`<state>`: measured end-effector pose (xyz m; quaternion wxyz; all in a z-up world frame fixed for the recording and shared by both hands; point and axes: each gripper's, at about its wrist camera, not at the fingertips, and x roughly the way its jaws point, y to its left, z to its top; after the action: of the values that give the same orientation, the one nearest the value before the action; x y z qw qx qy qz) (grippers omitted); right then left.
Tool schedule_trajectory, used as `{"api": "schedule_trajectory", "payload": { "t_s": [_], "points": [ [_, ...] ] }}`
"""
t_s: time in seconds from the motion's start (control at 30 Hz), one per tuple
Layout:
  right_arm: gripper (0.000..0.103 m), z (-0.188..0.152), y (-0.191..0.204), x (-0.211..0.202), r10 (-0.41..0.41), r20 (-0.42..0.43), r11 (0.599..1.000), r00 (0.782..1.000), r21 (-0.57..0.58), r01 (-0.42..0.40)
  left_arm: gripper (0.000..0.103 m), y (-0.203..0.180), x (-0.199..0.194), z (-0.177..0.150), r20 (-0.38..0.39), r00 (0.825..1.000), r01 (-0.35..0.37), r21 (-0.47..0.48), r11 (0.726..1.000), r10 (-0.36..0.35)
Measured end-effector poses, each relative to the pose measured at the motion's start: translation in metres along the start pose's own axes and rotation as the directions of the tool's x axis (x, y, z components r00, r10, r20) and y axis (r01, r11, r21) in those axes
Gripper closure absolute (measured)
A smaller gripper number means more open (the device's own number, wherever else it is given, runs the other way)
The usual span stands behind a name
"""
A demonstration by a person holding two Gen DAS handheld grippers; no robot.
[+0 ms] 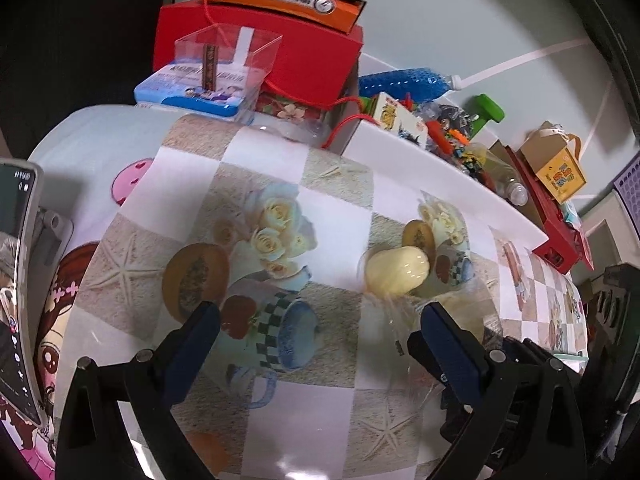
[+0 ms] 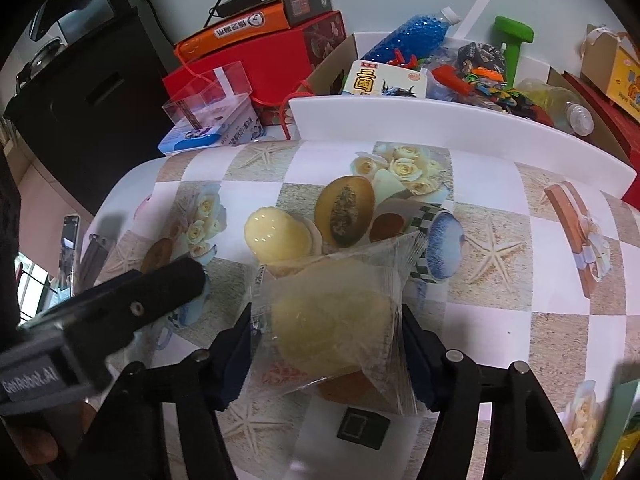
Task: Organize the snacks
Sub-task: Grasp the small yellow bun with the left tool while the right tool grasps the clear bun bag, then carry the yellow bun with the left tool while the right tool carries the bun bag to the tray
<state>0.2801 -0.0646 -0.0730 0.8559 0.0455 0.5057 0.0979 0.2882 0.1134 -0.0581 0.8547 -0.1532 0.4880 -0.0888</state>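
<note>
Wrapped pastry [image 2: 332, 320] in its clear packet sits between my right gripper's [image 2: 326, 354] blue pads, which press the packet's two side edges, so I read it as gripped, jaws about half closed. Packet's long axis runs across the jaws, its crimped top pointing away from me toward the second yellow pastry [image 2: 276, 236] just beyond it on the checked tablecloth [image 2: 520, 320]. From the packet, my left gripper [image 1: 320, 328] is just to the left, jaws wide, nothing in them, its tip near the packet edge. Right hand is plainly nearer. White tray [image 2: 440, 128] lies well beyond the packet.
</note>
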Motion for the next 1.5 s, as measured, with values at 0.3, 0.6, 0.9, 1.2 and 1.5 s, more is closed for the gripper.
{"api": "schedule_trajectory", "payload": {
  "t_s": [0.3, 0.6, 0.9, 1.2, 1.5],
  "points": [
    [0.036, 0.0, -0.053, -0.017, -0.063, 0.021, 0.993, 0.998, 0.106, 0.06, 0.01, -0.044, 0.015, 0.015, -0.007, 0.999, 0.041, 0.113, 0.993, -0.04],
    [0.036, -0.003, -0.089, -0.031, -0.096, 0.023, 0.979, 0.995, 0.18, 0.091, 0.045, -0.079, 0.048, 0.018, -0.038, 0.999, 0.008, 0.211, 0.978, 0.0],
    [0.036, -0.006, -0.089, -0.032, -0.094, 0.025, 0.98, 0.995, 0.181, 0.088, 0.069, -0.076, 0.054, 0.007, 0.013, 1.0, -0.029, 0.238, 0.971, 0.026],
    [0.038, -0.011, -0.082, -0.044, -0.083, 0.044, 0.984, 0.996, 0.163, 0.075, 0.07, -0.069, 0.036, -0.006, 0.053, 0.998, 0.018, 0.182, 0.983, -0.029],
    [0.039, -0.022, -0.074, -0.073, -0.057, 0.068, 0.986, 0.996, 0.159, 0.045, 0.07, -0.074, -0.003, -0.02, 0.082, 0.995, 0.051, 0.148, 0.988, -0.063]
  ]
}}
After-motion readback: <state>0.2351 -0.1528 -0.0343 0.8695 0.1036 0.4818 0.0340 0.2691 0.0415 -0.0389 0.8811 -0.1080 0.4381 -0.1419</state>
